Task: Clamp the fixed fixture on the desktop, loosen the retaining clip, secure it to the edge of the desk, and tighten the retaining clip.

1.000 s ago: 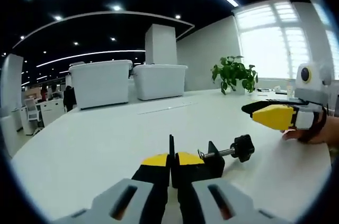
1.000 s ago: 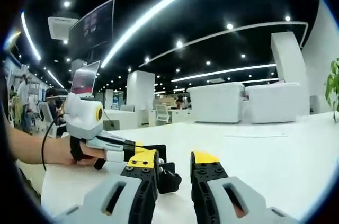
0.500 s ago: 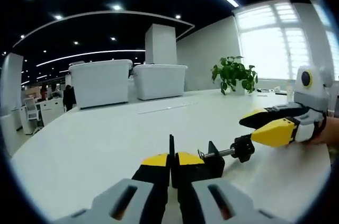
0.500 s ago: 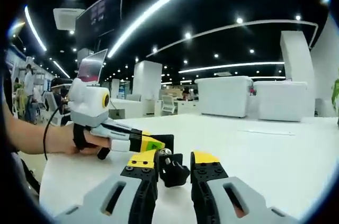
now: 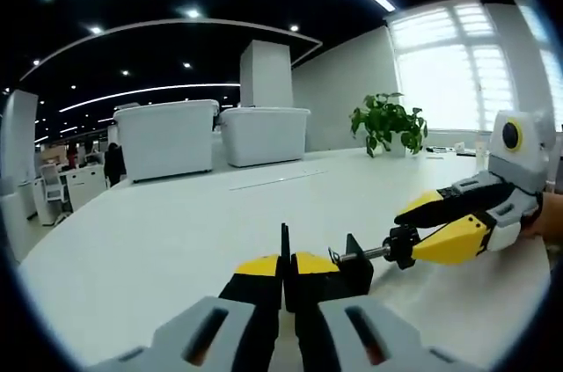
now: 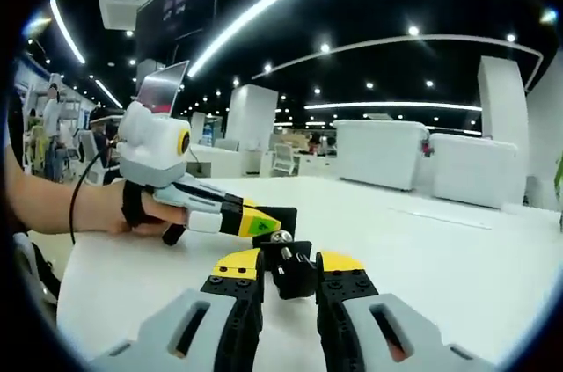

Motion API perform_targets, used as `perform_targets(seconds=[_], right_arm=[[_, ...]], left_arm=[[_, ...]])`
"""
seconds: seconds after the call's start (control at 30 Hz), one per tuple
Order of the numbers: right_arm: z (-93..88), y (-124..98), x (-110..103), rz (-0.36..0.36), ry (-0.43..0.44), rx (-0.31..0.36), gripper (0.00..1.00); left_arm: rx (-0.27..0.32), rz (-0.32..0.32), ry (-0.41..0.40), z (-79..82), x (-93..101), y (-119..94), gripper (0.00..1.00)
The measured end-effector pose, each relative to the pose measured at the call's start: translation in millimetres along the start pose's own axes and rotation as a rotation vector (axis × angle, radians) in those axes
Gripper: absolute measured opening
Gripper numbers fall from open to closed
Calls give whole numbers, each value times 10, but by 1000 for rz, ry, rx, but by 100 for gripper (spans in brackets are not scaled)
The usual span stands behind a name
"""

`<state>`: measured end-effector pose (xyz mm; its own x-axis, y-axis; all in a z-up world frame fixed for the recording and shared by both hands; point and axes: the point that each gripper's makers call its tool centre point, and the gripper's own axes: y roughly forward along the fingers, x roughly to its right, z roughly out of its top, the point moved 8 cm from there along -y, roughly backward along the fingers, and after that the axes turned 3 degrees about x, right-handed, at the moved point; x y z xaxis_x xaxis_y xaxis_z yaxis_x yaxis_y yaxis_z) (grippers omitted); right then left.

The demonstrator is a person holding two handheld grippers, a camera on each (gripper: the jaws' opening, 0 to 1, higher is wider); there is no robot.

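Left gripper view: the left gripper (image 5: 288, 268) has its jaws pressed together on the black body of the clamp (image 5: 347, 268), pinning it low over the white desk (image 5: 158, 240). From that body a threaded screw runs out to the right and ends in a black knob (image 5: 401, 246). The right gripper (image 5: 440, 222) reaches in from the right with a jaw on either side of the knob; whether it is actually pinching yet I cannot tell. In the right gripper view the knob (image 6: 290, 268) sits between the parted yellow tips, with the left gripper (image 6: 264, 218) and the hand (image 6: 132, 209) behind it. So the first step, holding the clamp, looks done. Loosening the screw seems about to begin. Moving the clamp to the desk edge and tightening it are left.
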<state>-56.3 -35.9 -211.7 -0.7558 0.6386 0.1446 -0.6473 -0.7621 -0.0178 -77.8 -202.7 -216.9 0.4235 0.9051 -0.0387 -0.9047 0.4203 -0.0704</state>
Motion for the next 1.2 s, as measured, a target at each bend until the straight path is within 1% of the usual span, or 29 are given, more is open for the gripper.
perform_targets(seconds=[0.43,0.53,0.6,0.73,0.87,0.93,1.07,1.1,1.13,1.2], right_arm=[[-10,8,11,-15,-55,-3,20],[-16,2,-7,-9,-98,2,20],[-13,3,-18,-7,-109,5,20],[-1,9,-32,-8,-193,14,19],[4,32,-20,-11,-257,15,18],[-6,40,-48,-13,-301,15,18],[-18,49,-92,-23,-460,5,18],[8,23,-134,-27,-499,0,18],[18,14,-150,-27,-511,-1,18],[21,4,-158,-27,-505,0,18]], left_arm=[[-1,2,-9,-3,16,-16,5],[0,3,-7,-3,20,-19,5],[0,5,-7,-3,19,-18,5],[-1,6,-8,-3,18,-15,5],[-1,7,-6,-4,17,-11,5],[-1,7,-5,-4,15,-8,5],[-2,9,-2,-5,15,-9,5],[-3,10,-2,-6,14,-8,5],[-3,11,-2,-6,13,-8,5],[-3,12,-2,-6,13,-8,5]])
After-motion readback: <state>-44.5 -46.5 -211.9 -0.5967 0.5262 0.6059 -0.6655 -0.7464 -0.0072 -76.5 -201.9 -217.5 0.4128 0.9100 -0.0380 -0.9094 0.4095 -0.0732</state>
